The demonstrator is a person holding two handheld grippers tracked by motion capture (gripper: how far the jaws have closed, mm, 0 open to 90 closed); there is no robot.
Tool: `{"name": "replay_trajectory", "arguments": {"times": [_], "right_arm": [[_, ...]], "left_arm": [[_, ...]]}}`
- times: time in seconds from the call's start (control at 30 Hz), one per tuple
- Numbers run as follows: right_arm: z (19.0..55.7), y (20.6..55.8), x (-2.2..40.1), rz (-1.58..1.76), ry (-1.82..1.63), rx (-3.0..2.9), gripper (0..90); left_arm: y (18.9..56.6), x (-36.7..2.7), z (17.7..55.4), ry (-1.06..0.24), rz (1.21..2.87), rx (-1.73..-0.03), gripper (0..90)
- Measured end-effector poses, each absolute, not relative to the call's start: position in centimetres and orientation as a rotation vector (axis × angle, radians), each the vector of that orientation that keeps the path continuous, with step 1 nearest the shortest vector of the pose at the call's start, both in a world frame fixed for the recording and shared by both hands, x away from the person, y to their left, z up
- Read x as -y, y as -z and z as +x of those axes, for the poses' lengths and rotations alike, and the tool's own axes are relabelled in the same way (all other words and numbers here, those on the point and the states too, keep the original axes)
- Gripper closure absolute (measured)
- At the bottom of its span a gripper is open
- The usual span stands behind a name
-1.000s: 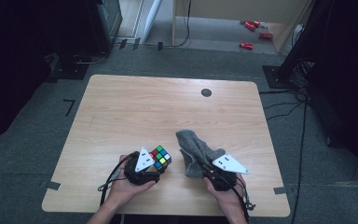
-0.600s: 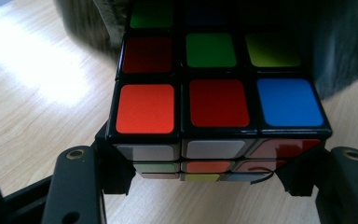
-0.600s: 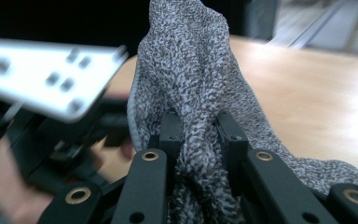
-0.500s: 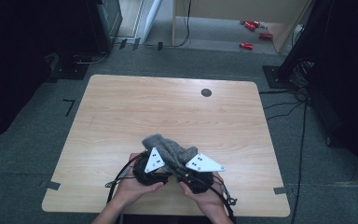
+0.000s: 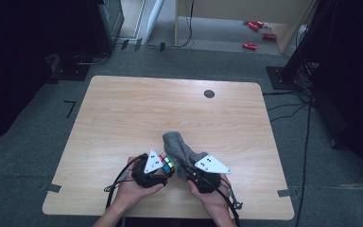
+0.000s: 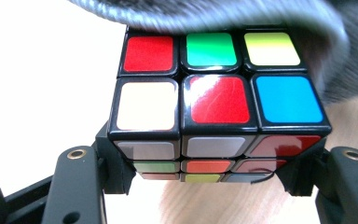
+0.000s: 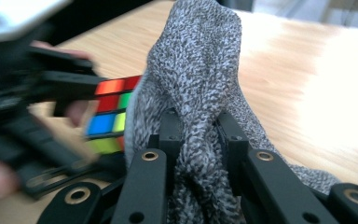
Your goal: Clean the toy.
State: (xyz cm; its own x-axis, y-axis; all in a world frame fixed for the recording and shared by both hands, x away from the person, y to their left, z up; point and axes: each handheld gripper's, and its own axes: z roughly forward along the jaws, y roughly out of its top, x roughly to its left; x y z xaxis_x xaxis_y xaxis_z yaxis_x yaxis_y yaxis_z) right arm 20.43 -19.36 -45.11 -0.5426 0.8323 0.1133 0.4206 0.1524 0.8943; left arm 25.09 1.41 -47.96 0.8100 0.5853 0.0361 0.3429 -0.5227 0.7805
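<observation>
While the person's two hands sit close together at the near edge of the bench (image 5: 123,109), the left gripper (image 5: 158,166) is clenched on a puzzle cube (image 6: 214,102), its jaws pressing the cube's lower sides. The cube: hard glossy plastic, black frame, square stickers in red, green, yellow, white and blue. Just beside it, the right gripper (image 7: 198,135) is clenched on a grey sock (image 7: 196,70), bunched fabric pinched between the jaws. The sock: soft, speckled knit, limp, standing up above the gripper in a rounded fold, its edge draped over the cube's far top. Bench: pale wood grain, rounded corners, a small dark round hole (image 5: 209,93) near the far edge.
</observation>
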Motion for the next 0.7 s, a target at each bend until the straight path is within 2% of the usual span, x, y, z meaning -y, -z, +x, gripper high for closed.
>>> {"name": "replay_trajectory", "arguments": {"times": [0.2,0.47,0.7], "right_arm": [[19.3,44.8,17.0,1.043,-1.346,-2.075,76.3],[20.5,44.8,19.6,1.163,-1.321,-2.010,76.7],[18.9,44.6,16.8,0.975,-1.310,-2.077,76.4]], "left_arm": [[48.1,-0.9,24.5,-0.393,2.191,-0.647,34.9],[48.0,-1.1,24.6,-0.337,2.157,-0.642,35.0],[48.0,-0.9,24.5,-0.366,2.178,-0.628,35.0]]}}
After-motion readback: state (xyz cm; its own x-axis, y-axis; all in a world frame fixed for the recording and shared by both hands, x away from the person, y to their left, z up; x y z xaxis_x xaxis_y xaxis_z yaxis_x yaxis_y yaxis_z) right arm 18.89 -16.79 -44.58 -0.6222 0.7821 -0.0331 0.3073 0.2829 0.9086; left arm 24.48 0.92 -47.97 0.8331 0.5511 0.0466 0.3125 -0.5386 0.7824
